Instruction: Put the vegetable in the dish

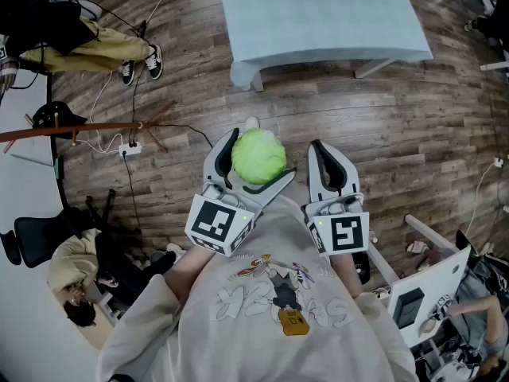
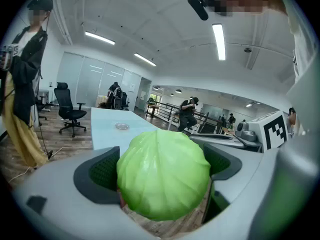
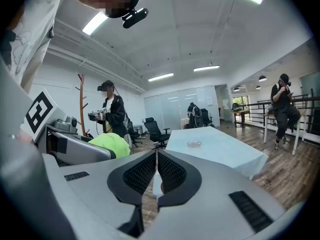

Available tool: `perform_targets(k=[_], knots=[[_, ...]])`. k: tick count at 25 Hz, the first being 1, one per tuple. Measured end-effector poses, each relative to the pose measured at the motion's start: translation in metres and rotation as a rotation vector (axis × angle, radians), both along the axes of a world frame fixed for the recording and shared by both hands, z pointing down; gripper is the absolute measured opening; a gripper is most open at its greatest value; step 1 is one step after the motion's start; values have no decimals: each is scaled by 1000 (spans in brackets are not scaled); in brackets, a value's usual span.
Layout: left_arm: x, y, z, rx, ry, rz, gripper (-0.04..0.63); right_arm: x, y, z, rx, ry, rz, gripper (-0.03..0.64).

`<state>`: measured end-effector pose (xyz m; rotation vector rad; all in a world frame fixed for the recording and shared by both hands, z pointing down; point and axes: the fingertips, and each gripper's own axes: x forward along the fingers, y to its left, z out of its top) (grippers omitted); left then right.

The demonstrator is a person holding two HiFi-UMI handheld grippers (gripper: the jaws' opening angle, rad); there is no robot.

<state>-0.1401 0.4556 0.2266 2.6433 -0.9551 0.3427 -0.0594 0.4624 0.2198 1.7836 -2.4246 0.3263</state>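
Note:
A round green cabbage (image 1: pixel 258 156) sits between the wide-spread jaws of my left gripper (image 1: pixel 253 161), held above the wooden floor in front of my chest. In the left gripper view the cabbage (image 2: pixel 163 178) fills the gap, with both dark pads pressed against its sides. My right gripper (image 1: pixel 326 161) hangs just to the right, jaws together and empty; in the right gripper view its pads (image 3: pixel 146 173) meet, and the cabbage (image 3: pixel 110 144) shows at the left. A small glass dish (image 2: pixel 122 126) lies on the pale blue table (image 1: pixel 318 14) ahead; the dish (image 3: pixel 193 144) also shows in the right gripper view.
A wooden coat stand (image 1: pixel 79 130) lies on the floor at the left with cables and a power strip (image 1: pixel 131 147). A person in yellow trousers (image 1: pixel 87 50) stands far left. Office chairs (image 2: pixel 70 109) stand beyond the table. Another person (image 3: pixel 282 109) stands by the railing.

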Motion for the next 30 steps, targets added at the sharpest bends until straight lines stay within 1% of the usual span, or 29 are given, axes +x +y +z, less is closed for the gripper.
perform_targets(k=[2, 3, 7, 10, 12, 14, 17, 20, 23, 25, 30], knots=[[2, 28, -6, -29, 32, -3, 532, 2, 25, -2, -12, 0, 5, 34], [3, 40, -8, -33, 33, -1, 532, 4, 36, -3, -17, 4, 10, 34], [4, 68, -8, 11, -30, 11, 532, 10, 62, -6, -15, 20, 40, 34], [6, 79, -8, 26, -61, 6, 532, 10, 78, -5, -32, -36, 45, 34], [10, 85, -13, 67, -76, 0, 532, 10, 88, -5, -28, -53, 32, 34], [12, 87, -15, 105, -87, -1, 532, 11, 92, -2, -21, -36, 28, 35], [7, 92, -9, 109, -104, -2, 532, 12, 98, 0, -20, -48, 46, 34], [6, 91, -10, 100, -97, -15, 532, 16, 98, 0, -25, -44, 53, 35], [5, 80, -13, 84, -76, -37, 532, 17, 87, 1, -32, -27, 42, 35], [7, 71, -11, 77, -78, -35, 532, 20, 78, 1, -36, -22, 43, 35], [23, 30, -8, 65, -79, -18, 532, 39, 41, 1, -42, -10, 72, 34]])
